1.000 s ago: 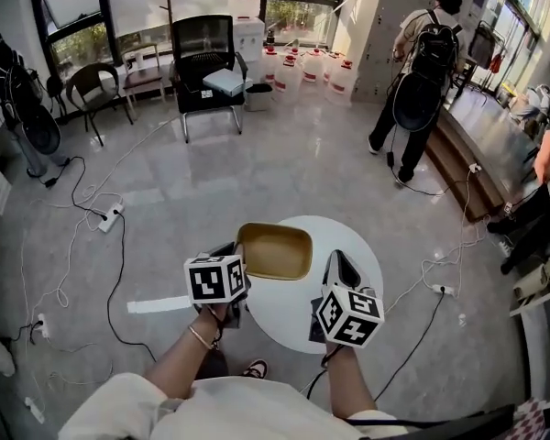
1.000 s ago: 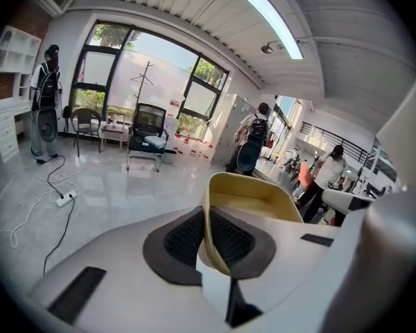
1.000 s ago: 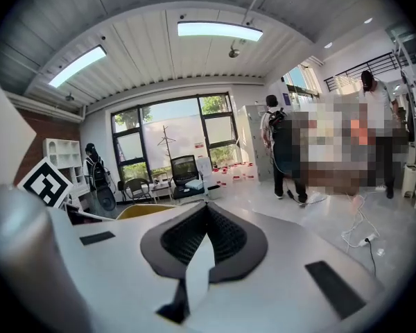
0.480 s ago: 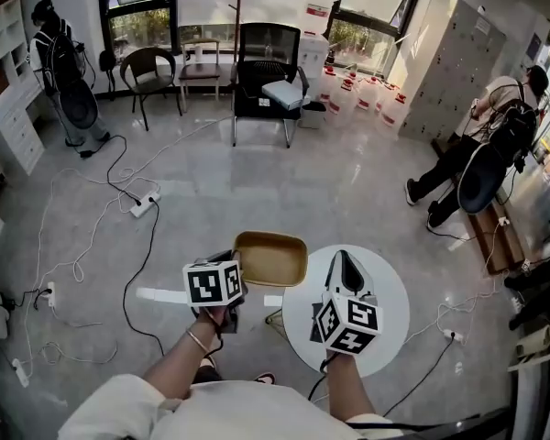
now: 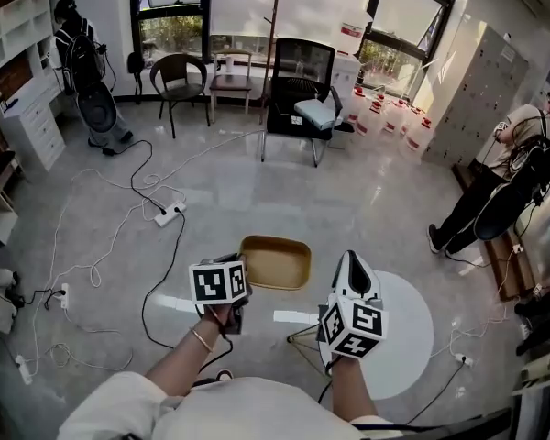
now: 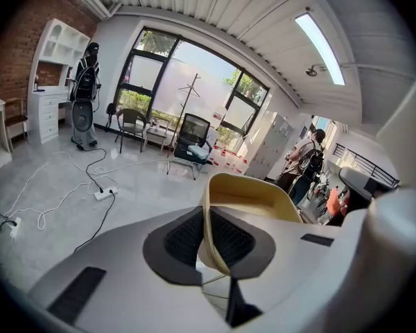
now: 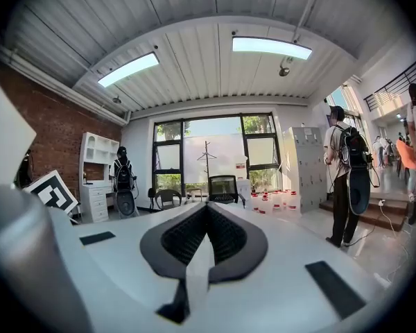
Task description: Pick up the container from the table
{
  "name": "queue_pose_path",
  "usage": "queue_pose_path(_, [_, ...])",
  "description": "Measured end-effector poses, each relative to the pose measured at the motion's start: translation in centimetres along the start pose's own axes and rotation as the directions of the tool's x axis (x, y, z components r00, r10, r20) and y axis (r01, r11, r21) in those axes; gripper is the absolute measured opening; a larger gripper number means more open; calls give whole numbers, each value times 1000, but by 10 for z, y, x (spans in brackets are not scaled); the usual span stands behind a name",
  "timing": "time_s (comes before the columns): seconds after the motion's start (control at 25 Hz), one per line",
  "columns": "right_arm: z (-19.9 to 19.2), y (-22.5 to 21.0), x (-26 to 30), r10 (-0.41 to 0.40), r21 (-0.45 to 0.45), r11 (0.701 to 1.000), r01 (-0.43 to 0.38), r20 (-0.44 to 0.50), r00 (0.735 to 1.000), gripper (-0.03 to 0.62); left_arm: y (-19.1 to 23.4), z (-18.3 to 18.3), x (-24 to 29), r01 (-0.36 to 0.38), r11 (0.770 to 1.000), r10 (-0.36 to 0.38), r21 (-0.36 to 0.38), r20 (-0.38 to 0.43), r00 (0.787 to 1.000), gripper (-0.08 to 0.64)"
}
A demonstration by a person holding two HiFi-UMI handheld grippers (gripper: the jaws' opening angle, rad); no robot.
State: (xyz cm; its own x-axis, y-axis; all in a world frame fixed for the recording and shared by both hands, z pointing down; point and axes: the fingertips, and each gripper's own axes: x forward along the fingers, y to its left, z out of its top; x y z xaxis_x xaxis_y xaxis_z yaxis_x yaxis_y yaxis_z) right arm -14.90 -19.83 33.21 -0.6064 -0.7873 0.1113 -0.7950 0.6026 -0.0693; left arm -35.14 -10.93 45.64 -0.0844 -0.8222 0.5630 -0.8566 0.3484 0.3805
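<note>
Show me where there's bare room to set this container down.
The top of the round white table, right of the right gripper, is bare. The open floor between the container and the black office chair is free too. Left of the left gripper, cables and a power strip crowd the floor.

The head view looks steeply down from above. Both gripper views look closely along their jaws. All three share the black chair (image 5: 304, 62).

Office chair (image 5: 302, 70), power strip (image 5: 170, 214), perhaps water jugs (image 5: 396, 117).
</note>
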Motion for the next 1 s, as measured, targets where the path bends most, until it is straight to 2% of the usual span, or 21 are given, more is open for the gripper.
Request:
queue_pose_path(0.28, [11, 51, 19, 28, -16, 999, -28, 36, 999, 25, 46, 23, -14, -5, 1000, 5, -12, 18, 1000, 37])
queue_pose_path(0.52, [10, 88, 23, 56, -41, 998, -54, 43, 998, 25, 77, 21, -27, -17, 999, 17, -39, -7, 1000, 37])
queue_pose_path(0.72, [9, 101, 17, 65, -49, 997, -63, 41, 997, 25, 87, 15, -37, -20, 998, 19, -52, -19, 1000, 37])
queue_pose_path(1.0, [8, 99, 9, 100, -72, 993, -97, 46, 994, 25, 75, 6, -42, -25, 997, 24, -70, -13, 1000, 37])
